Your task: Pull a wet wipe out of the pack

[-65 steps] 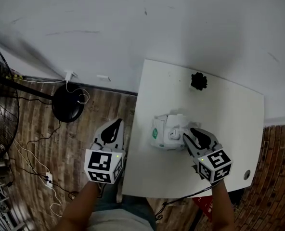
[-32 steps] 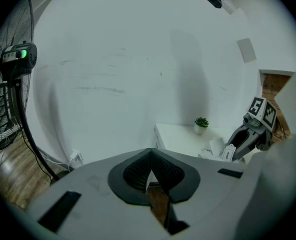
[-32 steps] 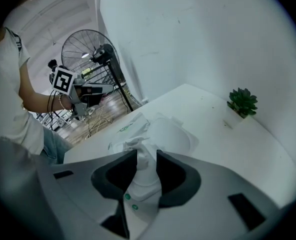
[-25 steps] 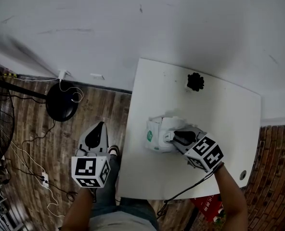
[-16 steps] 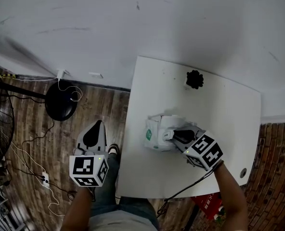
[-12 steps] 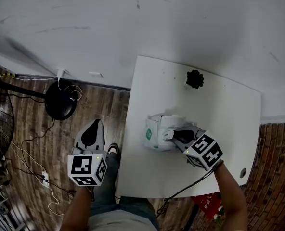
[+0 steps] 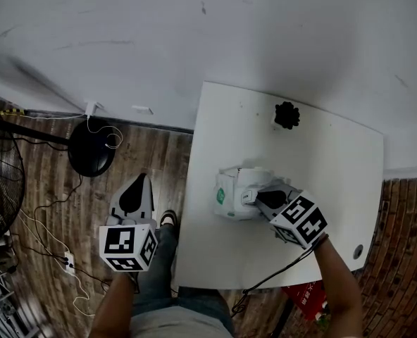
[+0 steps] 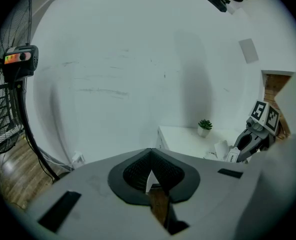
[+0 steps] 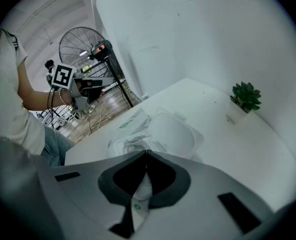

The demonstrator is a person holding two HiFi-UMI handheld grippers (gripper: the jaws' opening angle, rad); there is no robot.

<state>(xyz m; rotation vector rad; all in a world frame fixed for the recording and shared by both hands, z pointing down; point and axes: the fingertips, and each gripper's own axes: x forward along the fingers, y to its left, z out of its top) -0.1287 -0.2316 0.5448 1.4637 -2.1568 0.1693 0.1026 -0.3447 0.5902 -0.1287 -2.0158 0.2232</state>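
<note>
The wet wipe pack (image 7: 229,194) lies on the white table (image 7: 335,167), its white hinged lid (image 9: 173,134) standing open. My right gripper (image 7: 249,197) sits on top of the pack, by the opening. In the right gripper view its jaws (image 9: 146,152) are shut on a white tab (image 9: 138,204) with a small green mark, and crumpled white material (image 9: 130,139) lies just ahead of the tips. My left gripper (image 7: 139,183) hangs left of the table over the wooden floor, shut with nothing in it (image 8: 150,151). The pack (image 8: 223,151) shows far right in the left gripper view.
A small dark potted plant (image 7: 288,115) stands at the table's far edge, also visible beyond the pack (image 9: 245,98). A standing fan (image 7: 1,182) and its round black base (image 7: 96,148) are on the floor at left, with loose cables (image 7: 53,224). A white wall runs behind the table.
Since 2.6 s ago my right gripper has moved onto the pack's top and shut there. My left gripper has drawn back left, away from the table edge. Little has moved in the last second.
</note>
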